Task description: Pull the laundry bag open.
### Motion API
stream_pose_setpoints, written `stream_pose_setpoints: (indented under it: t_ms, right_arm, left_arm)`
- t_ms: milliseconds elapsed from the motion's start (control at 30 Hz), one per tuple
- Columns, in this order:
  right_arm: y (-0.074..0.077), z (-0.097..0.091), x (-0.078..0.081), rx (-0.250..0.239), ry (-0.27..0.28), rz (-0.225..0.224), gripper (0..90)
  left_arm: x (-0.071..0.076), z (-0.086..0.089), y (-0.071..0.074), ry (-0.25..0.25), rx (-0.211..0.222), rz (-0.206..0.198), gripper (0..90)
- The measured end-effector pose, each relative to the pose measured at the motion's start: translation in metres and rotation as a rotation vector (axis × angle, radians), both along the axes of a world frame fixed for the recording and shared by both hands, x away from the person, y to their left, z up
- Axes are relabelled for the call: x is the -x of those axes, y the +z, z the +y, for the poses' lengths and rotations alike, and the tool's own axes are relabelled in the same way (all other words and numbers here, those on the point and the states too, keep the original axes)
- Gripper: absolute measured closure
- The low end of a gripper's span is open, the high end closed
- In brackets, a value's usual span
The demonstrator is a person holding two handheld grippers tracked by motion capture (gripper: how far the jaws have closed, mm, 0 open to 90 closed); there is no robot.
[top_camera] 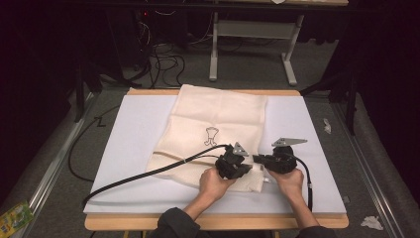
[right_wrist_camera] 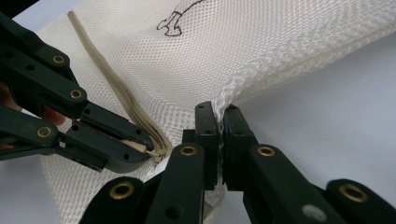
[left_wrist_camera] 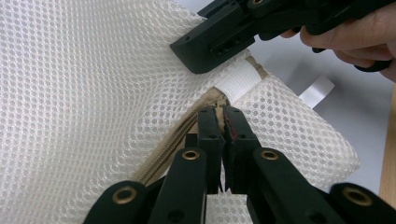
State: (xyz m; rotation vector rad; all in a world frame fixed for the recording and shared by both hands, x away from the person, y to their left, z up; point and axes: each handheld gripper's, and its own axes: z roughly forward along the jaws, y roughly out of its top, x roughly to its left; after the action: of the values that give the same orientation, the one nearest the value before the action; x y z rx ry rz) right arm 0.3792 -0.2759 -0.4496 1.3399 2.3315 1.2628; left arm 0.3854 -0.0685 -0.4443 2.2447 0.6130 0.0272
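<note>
One cream mesh laundry bag [top_camera: 218, 131] lay flat on the white-topped table [top_camera: 138, 134], with a small printed figure [top_camera: 211, 135] at its middle and one tan zipper [right_wrist_camera: 119, 95] along its near edge. Two grippers met at the bag's near right corner. The left gripper [left_wrist_camera: 223, 122] was pinched on the zipper's end, under the other gripper's jaw. The right gripper [right_wrist_camera: 220, 122] was clamped on the mesh edge just beside it.
</note>
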Motion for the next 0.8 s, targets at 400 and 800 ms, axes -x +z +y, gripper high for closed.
stream_pose_setpoints:
  t_ms: [400,800]
  right_arm:
    - [-0.001,-0.002,0.001,-0.017,-0.003,0.01,88.3]
    - [0.002,0.001,0.002,0.011,-0.002,-0.012,88.3]
  left_arm:
    - [-0.002,0.005,0.002,0.008,-0.027,-0.002,87.1]
    - [-0.002,0.014,0.005,0.015,-0.017,-0.012,87.0]
